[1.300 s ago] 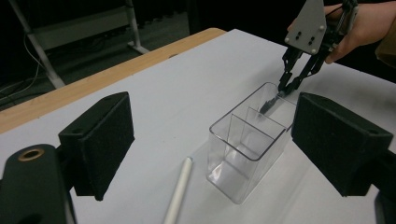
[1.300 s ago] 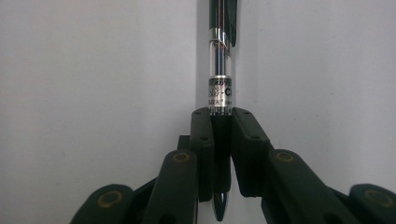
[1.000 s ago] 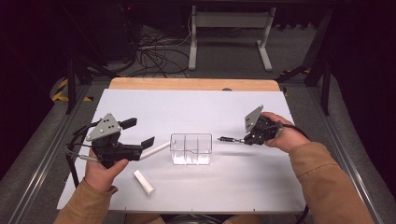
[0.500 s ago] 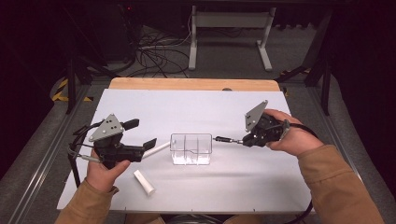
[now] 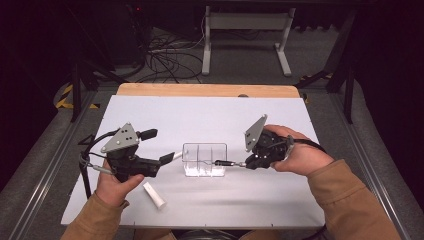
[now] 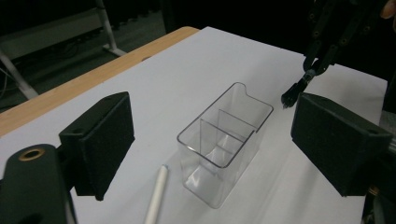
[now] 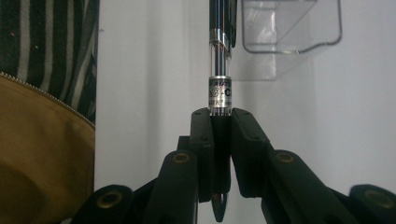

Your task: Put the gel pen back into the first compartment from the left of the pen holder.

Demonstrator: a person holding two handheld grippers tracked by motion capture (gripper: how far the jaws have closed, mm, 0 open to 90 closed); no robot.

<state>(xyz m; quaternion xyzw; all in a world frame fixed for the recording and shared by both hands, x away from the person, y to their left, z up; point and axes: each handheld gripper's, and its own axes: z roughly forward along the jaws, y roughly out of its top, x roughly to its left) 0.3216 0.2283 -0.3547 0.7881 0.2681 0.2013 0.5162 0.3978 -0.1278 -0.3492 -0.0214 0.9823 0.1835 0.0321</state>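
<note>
While the right tongs [image 7: 219, 154] stand clenched on a black and clear pen [image 7: 219, 70], the pen projects straight out ahead of them, its far end level with the near rim of the clear three-compartment organiser [image 5: 204, 159]. In the high view the pen [image 5: 225, 163] lies nearly level, its tip at the organiser's right end wall. The left tongs [image 6: 210, 140] stand released, grasping nothing, one jaw on either side of the organiser without touching it.

Judgement on the step in hand: the pen is being brought to the organiser for placing in a compartment. To do this well, the pen should be lifted clear above the rim, tipped toward upright over one chosen compartment, lowered until its end is inside the walls, and only then let go. A level approach risks striking the end wall and sliding the light organiser along the surface [image 5: 210, 115]; the left tongs are well placed to steady it.

A white stick [image 5: 154, 195] lies left of and nearer than the organiser, and a second white stick [image 6: 156, 193] lies just beside the organiser's left end.
</note>
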